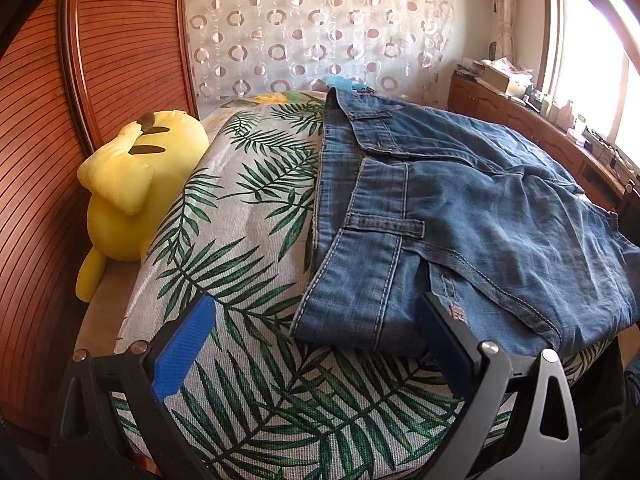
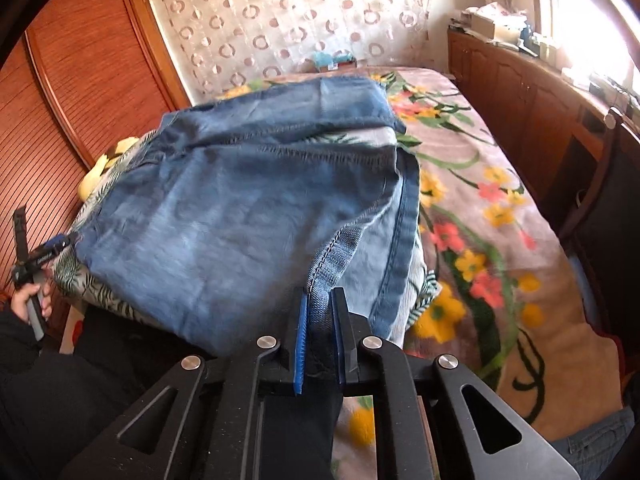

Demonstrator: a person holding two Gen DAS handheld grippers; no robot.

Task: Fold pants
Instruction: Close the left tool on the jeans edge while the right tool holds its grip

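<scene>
Jeans [image 1: 460, 208] are lying bunched on a leaf-print cushion [image 1: 240, 240] at the near end of the bed [image 2: 500, 208], waistband toward the yellow plush toy [image 1: 132, 184], legs doubled over themselves.

Right gripper [image 2: 320, 320] — its blue pads [image 2: 301, 344] are pinching a stitched seam edge of the denim, jaws nearly together, with only the fabric's thickness between them. Cloth is running up from the pinch in a taut ridge.

Left gripper [image 1: 316, 320] — fingers are standing wide, nothing between them; the right-hand finger is sitting just beside the near hem corner, possibly brushing it, cannot tell.

Handling, as a judgement: denim is looking mid-weight and limp but thick; it will be draping rather than holding shape, and layered seams are making it bulky. It is not slippery or fragile. Seams, hems and the waistband are the firm places to take — a pinch on a single flat layer is likely dragging only that layer. The left fingers are best taking the near waistband corner or hem.
</scene>
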